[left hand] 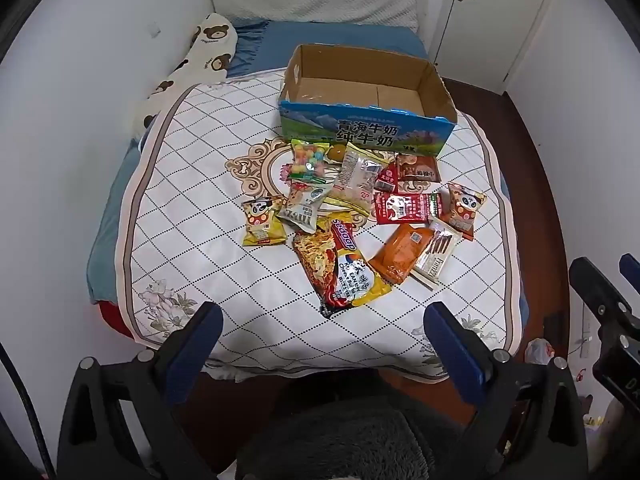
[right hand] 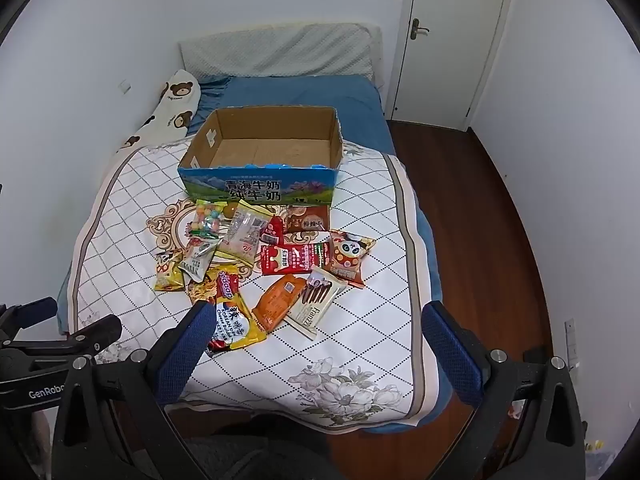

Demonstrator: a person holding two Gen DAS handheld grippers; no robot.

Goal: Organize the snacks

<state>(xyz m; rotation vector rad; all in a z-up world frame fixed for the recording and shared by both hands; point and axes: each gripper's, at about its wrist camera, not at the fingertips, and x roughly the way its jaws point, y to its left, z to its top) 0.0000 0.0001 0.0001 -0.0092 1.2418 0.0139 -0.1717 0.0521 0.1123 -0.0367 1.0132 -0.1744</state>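
Left wrist view
Left gripper: hanging low at the foot of the bed, pointing toward the snacks, fingers spread wide, nothing between them.
Snack pile: scattered on the white quilt, in the middle of the bed, just in front of the box.
Box: open cardboard milk carton, nothing inside, sitting past the pile toward the pillow end.
Noodle pack: nearest snack to the gripper, lying flat, well clear of the fingers.
Right gripper: pokes in at the right edge, off the bed's side; can't really judge its fingers from here.

Right wrist view
Right gripper: also low at the bed's foot, aimed at the pile, fingers wide apart and holding nothing.
Noodles again: the left finger covers a corner of the pack in the picture; can't tell if it actually touches.
Biscuit stick pack: lies next to an orange packet, both nearer than the box.
Left gripper: visible at the left edge, beside the bed.
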